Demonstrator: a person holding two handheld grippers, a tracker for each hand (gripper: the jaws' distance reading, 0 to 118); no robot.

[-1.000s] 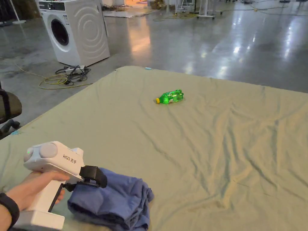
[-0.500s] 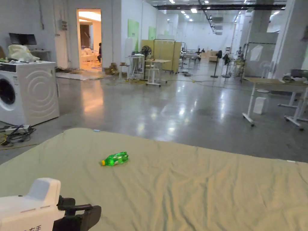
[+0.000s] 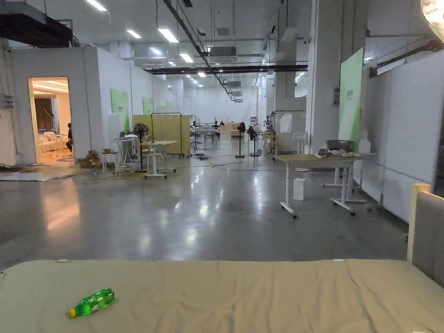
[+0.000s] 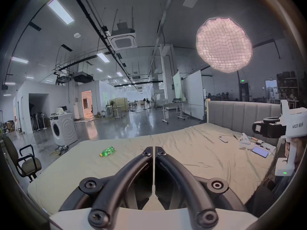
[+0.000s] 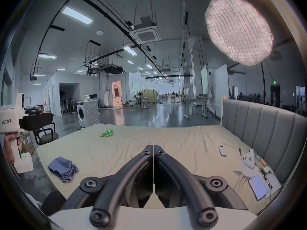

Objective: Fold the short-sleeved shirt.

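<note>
I hold both tools up over the bed (image 5: pixel 166 144), away from the cloth. My left gripper (image 4: pixel 153 149) has its jaws pressed together on nothing, and my right gripper (image 5: pixel 153 147) is the same, tips meeting with nothing between. The blue short-sleeved shirt (image 5: pixel 64 168) lies bunched near the bed's near left corner. A green plastic bottle (image 5: pixel 107 133) lies on its side farther across the sheet, well apart from the shirt.
</note>
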